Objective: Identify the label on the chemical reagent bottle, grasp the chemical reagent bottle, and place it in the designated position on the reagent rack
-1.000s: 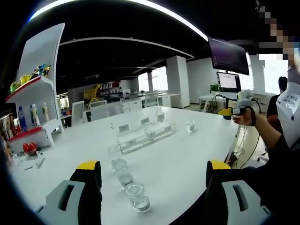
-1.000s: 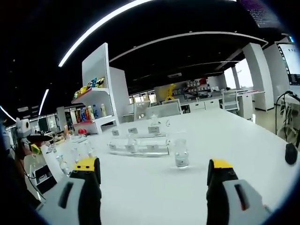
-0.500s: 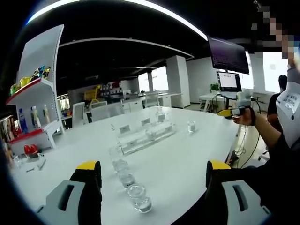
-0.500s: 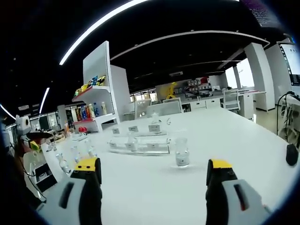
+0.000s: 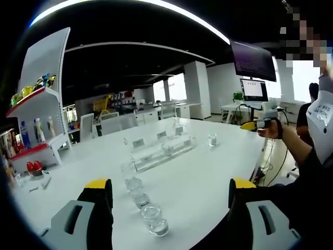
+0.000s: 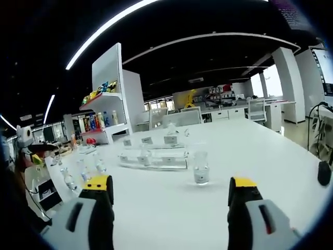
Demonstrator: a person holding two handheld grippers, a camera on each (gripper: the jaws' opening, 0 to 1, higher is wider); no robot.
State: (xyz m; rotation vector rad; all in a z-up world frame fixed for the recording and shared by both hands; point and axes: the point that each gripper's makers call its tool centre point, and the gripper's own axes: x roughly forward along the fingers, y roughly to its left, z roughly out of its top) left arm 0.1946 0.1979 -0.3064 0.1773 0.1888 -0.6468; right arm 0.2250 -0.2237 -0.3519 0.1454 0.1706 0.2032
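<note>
A clear acrylic reagent rack [image 5: 161, 148] with small label cards lies mid-table; the right gripper view has this rack [image 6: 153, 159] behind a lone glass reagent bottle [image 6: 200, 167]. That lone bottle [image 5: 212, 139] stands right of the rack. A row of several clear bottles [image 5: 140, 198] runs from the rack toward my left gripper [image 5: 170, 187], which is open with nothing between its jaws. My right gripper [image 6: 170, 185] is open and holds nothing, a short way back from the lone bottle. A hand holds the right gripper [image 5: 255, 125] at the table's far right.
The white table [image 5: 208, 177] is wide. A white shelf unit [image 5: 39, 104] with coloured bottles stands at the left. A dark mouse [image 6: 323, 173] lies near the table's right edge. The row of bottles [image 6: 83, 169] sits left. A person's dark sleeve [image 5: 307, 161] shows.
Both views have drifted only slightly with the hands. Nothing on the table has moved, and both grippers stay open.
</note>
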